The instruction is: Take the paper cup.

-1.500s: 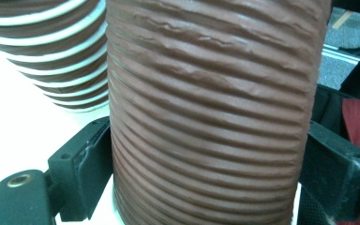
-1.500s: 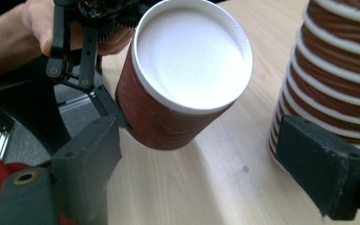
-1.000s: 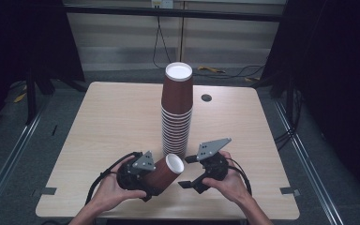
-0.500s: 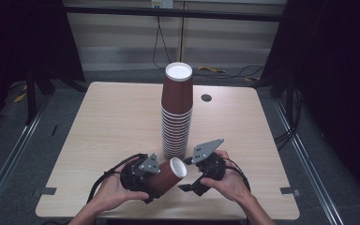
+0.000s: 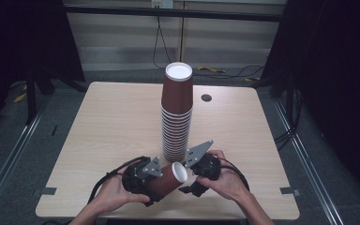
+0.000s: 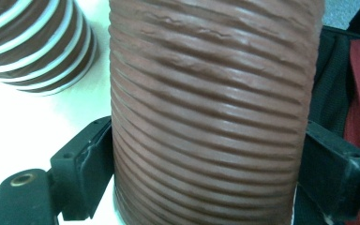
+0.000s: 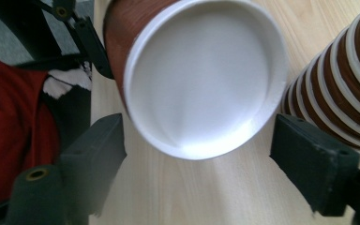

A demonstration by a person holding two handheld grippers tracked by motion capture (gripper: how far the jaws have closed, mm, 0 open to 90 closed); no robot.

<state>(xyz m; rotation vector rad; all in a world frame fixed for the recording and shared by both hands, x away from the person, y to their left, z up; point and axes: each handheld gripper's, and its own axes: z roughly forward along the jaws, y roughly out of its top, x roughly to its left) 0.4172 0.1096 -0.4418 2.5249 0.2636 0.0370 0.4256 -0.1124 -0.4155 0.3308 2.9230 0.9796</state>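
Note:
A brown ribbed paper cup point(image 5: 168, 178) lies on its side just above the table's front, and my left gripper point(image 5: 161, 183) is shut on its body. In the left gripper view both black pads point(image 6: 86, 157) press the cup's ribbed wall point(image 6: 211, 108). The cup's white end point(image 7: 201, 75) faces my right gripper point(image 7: 206, 159), whose jaws stand open on either side of it without touching. In the high view the right gripper point(image 5: 188, 179) sits just right of the cup. A tall stack of upside-down brown cups point(image 5: 177, 117) stands right behind both hands.
The stack's lower cups show close by in both gripper views point(image 6: 37, 42) point(image 7: 342, 79). A small dark round spot point(image 5: 206, 97) lies at the back right of the wooden table point(image 5: 108, 122). A red sleeve point(image 7: 9, 136) shows behind the left gripper. Cables trail from both grippers.
Both hands and the cup have shifted slightly toward the table's front edge. The right gripper has come a little closer to the cup's white end.

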